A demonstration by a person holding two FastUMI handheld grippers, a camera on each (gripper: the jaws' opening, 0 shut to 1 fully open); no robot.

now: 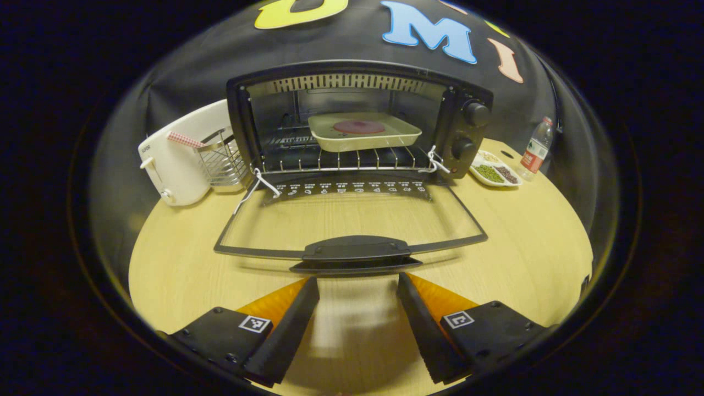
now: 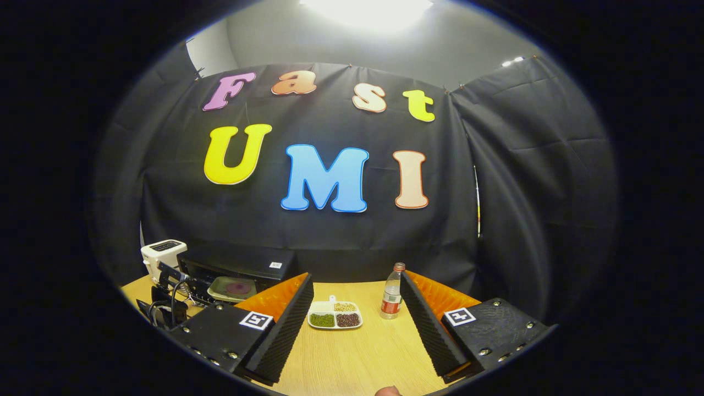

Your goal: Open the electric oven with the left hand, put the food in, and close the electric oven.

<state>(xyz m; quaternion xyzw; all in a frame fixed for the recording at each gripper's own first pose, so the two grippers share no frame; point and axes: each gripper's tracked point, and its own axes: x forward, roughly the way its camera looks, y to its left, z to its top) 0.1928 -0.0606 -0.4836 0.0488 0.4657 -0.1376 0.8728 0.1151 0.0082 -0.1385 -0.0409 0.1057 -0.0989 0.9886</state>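
Pale wood-grain tabletop [image 1: 506,258] carries all items, backed by black cloth. Largest is the black electric oven with two round knobs [image 1: 360,124], standing at the far middle of the table. Its glass door with black frame [image 1: 352,220] lies fully lowered, near flat over the table, and the moulded black door handle [image 1: 356,254] sits at its near edge. Inside, on the wire rack [image 1: 341,160], rests the cream rectangular baking tray holding a dark red round food piece [image 1: 363,132], so loading appears complete and closing remains.

Left of the oven stands a white plastic toaster [image 1: 173,157] with a wire-mesh basket [image 1: 223,162] beside it. Right of the oven lie a white divided dish of green, dark and pale beans [image 1: 495,171] and a clear plastic bottle with a red label [image 1: 536,149].

The left gripper [image 1: 357,289] hovers just short of the handle, its fingers spread wide and holding nothing. The right gripper [image 2: 355,308] is held well apart to the right, fingers likewise spread and empty.

Handling judgement: the door is rigid, hinged and probably moderately heavy; glass is fragile, so slamming is a risk. The best hold is the handle's middle, lifted from beneath.

Writing: a row of small white icons runs along the door's hinge edge, too small to read. The toaster's mark and the bottle label are also illegible.
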